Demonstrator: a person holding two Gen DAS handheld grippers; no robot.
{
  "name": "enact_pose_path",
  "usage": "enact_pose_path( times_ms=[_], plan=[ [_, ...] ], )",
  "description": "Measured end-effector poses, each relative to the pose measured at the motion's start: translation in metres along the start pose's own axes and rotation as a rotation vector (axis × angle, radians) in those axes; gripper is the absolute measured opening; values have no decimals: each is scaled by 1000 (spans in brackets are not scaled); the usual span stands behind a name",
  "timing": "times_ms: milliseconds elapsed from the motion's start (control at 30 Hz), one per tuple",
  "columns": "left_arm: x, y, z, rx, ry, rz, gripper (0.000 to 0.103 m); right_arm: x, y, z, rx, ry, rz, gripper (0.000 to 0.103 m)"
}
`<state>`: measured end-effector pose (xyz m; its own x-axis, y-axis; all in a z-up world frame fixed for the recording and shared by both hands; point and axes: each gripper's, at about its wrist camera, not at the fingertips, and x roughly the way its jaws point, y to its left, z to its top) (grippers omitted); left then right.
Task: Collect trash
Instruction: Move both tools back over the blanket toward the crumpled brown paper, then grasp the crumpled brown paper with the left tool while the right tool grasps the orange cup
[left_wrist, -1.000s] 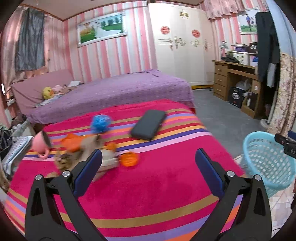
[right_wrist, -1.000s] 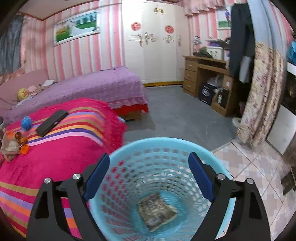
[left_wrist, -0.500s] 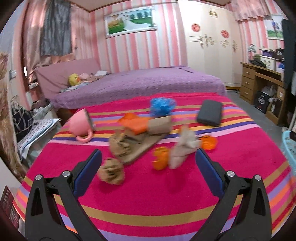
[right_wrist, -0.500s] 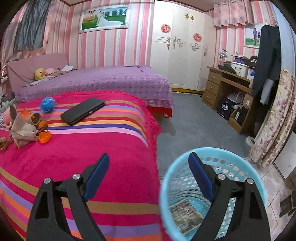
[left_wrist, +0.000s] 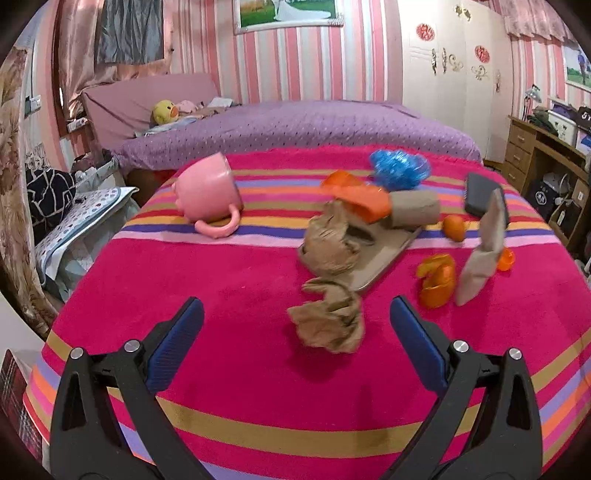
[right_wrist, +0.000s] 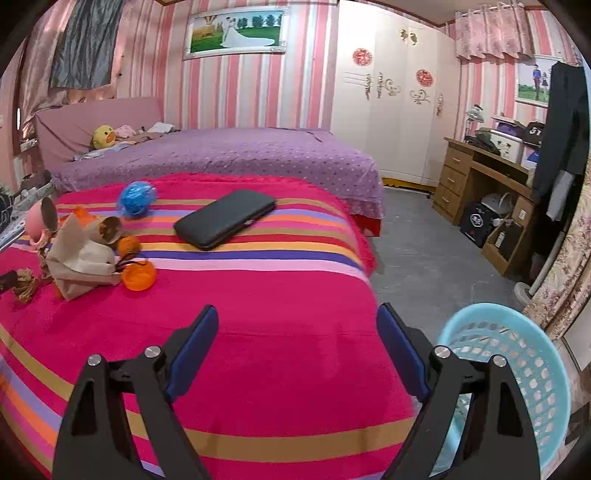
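The striped blanket (left_wrist: 229, 295) carries the litter, with the blue basket (right_wrist: 524, 354) on the floor at far right. My left gripper (left_wrist: 295, 332) and right gripper (right_wrist: 297, 336) are spread, holding nothing. The crumpled paper wad (left_wrist: 330, 325) sits near, just ahead; closing off-centre could nudge it away.

even, fairly bright indoor light, soft shadows under the crumpled brown paper (left_wrist: 328, 325) on the striped blanket (left_wrist: 229, 280). strong fisheye bending and black vignette at both views' edges. right side of the left wrist view slightly motion-blurred.
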<state>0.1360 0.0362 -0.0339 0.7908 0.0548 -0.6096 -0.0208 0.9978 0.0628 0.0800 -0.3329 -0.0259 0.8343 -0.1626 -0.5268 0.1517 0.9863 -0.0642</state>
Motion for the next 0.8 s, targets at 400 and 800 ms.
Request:
enact_pose_path(
  times_ms=[400,800],
  plan=[
    [28,-10,0,25,122,-92,60,12,43,6,-43,18,78,86],
    [20,-17,8,72,54,4,50,44,94,18,-83,104,205,85]
  ],
)
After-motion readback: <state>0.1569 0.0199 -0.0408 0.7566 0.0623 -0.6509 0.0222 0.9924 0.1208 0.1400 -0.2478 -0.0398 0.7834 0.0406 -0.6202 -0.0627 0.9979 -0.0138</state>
